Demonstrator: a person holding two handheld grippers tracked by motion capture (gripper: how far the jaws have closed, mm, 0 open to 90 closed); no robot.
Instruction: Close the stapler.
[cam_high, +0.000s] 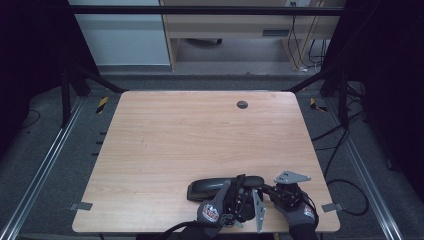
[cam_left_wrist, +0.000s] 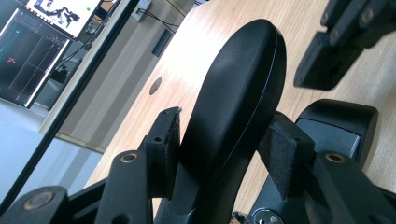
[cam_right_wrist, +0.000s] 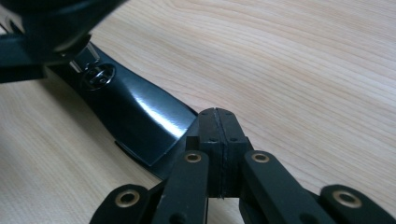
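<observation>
Black glossy plastic stapler (cam_left_wrist: 233, 107) lies between the left tool's (cam_left_wrist: 224, 144) parted pads, neither visibly pressing it. Right tool (cam_right_wrist: 218, 140), jaws fully together and holding nothing, rests beside the stapler on the pale wooden tabletop (cam_high: 200, 135).

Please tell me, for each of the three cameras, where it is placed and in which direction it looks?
High view: above the person's side, looking forward and down on the wooden table; both gloved hands enter from below.
Left gripper view: rides on the left gripper, looking along its jaws, which flank the black handset.
Right gripper view: rides on the right gripper, jaws together, pointing low across the table at a glossy black part.
Shared: the high view and the left gripper view both show the handset.
</observation>
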